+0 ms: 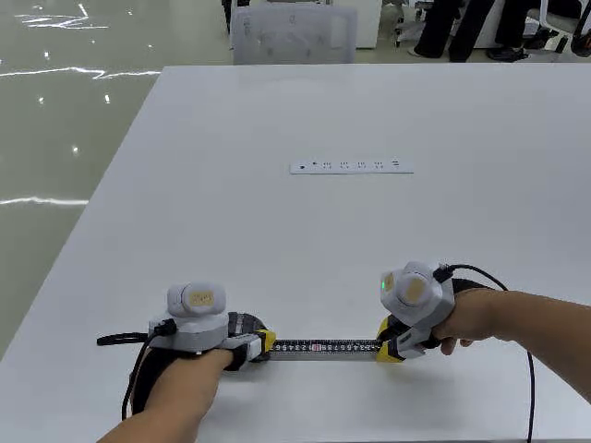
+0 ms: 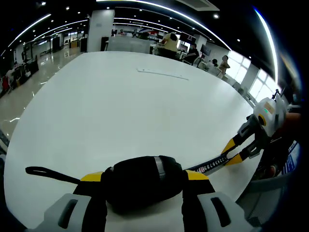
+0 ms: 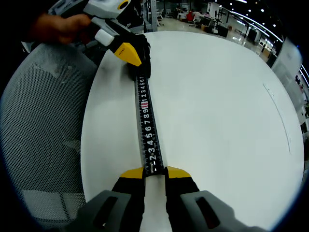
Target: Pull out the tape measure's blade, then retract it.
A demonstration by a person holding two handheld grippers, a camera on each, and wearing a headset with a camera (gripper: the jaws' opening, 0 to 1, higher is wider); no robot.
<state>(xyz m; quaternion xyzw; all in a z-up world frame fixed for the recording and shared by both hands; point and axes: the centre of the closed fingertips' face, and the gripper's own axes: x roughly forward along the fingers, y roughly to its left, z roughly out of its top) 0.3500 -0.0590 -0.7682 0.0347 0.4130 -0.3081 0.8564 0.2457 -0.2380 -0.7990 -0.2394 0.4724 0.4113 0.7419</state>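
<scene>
Left tool (image 1: 254,343) sits at the near-left of the tabletop (image 1: 323,240), jaws clamped on the black tape measure case (image 2: 142,183) from both sides. Case rests on the tabletop, its black wrist strap (image 1: 120,340) trailing off to the left. Blade (image 3: 147,125) is part-way out of the case and runs flat along the surface to the right: black w/ white numerals, one red-boxed mark near mid-length. Right tool (image 3: 155,172) is pinched together on the blade's free end, a yellow tip on either side, low to the surface. Black cable (image 1: 528,369) loops from the right tool past the person's forearm.

Tabletop is white, wide, matte. White power strip (image 1: 351,167) lies well beyond the tape, toward the far side. Grey mesh chair (image 3: 43,135) stands just off the near edge. Glossy pale floor (image 1: 65,111) left of the tabletop, w/ light reflections. Far bg: people (image 2: 169,41), more desks, strip lights overhead.
</scene>
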